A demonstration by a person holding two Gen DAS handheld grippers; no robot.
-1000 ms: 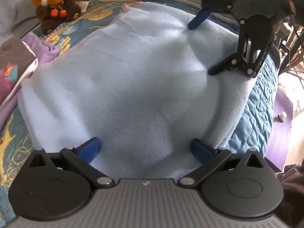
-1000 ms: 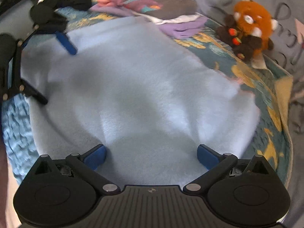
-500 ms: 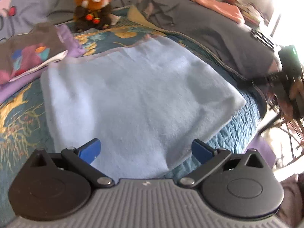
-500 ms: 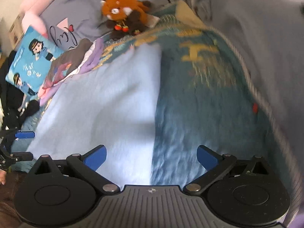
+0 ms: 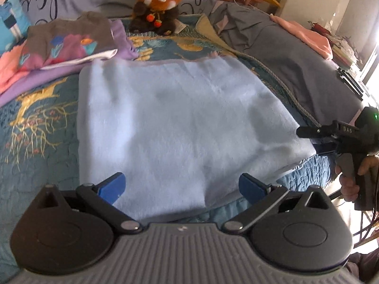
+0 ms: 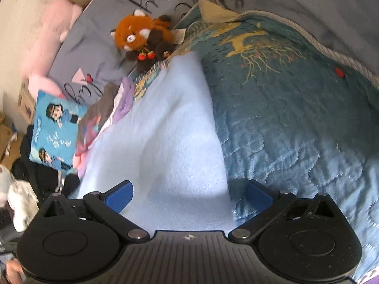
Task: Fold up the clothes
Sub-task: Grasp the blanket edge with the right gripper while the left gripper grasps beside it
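Fleecy pale-blue cloth (image 5: 180, 123) lies flat on the bed quilt (image 6: 296, 123), ahead of both claws. Left claw (image 5: 181, 185) and right claw (image 6: 189, 195) gape, holding nothing. Soft, light and limp, it should pinch best at its near corners.

Bed covered by a teal quilt (image 5: 35, 123). On it: light blue cloth (image 5: 180, 123) spread flat, stack of folded clothes (image 5: 71, 45), plush toy (image 5: 158, 4).
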